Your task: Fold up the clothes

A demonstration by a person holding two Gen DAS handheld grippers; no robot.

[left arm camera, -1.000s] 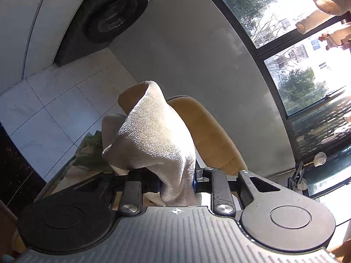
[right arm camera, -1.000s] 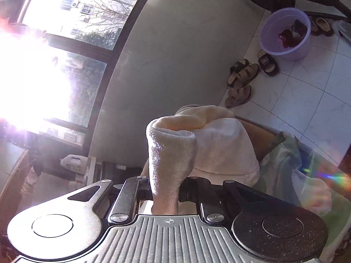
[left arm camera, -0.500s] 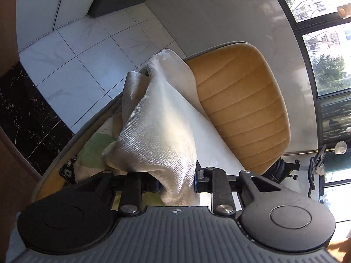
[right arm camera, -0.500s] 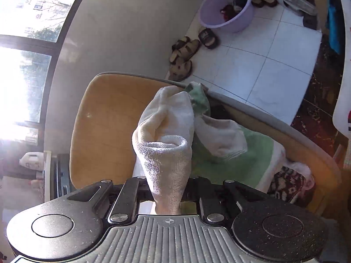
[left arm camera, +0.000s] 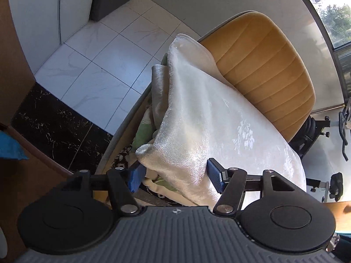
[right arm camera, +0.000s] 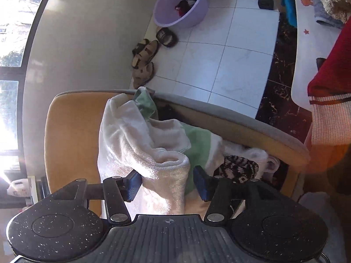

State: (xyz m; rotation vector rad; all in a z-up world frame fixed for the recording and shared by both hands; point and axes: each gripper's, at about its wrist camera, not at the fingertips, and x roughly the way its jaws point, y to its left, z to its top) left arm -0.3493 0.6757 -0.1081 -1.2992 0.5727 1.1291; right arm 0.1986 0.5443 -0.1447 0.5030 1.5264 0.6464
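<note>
A cream plush garment [left arm camera: 210, 118] lies draped over a pile of clothes on the mustard chair [left arm camera: 269, 65]. My left gripper [left arm camera: 175, 176] is open, its blue pads spread on either side of the garment's near fold. In the right wrist view the same cream garment [right arm camera: 140, 144] bunches up between the spread pads of my right gripper [right arm camera: 167, 183], which is also open. A green and white cloth [right arm camera: 197, 138] and a black and white patterned piece [right arm camera: 239, 166] lie under and beside it on the chair seat [right arm camera: 68, 135].
White floor tiles [left arm camera: 105, 65] surround the chair, with a dark marble strip [left arm camera: 52, 131] nearer me. A purple basin [right arm camera: 182, 4] and sandals [right arm camera: 144, 59] sit on the floor beyond. A red knitted sleeve [right arm camera: 329, 83] hangs at the right. A window [left arm camera: 331, 11] runs behind the chair.
Both grippers came down toward the chair with the cream garment, then opened and let it go; it now lies on the pile.
</note>
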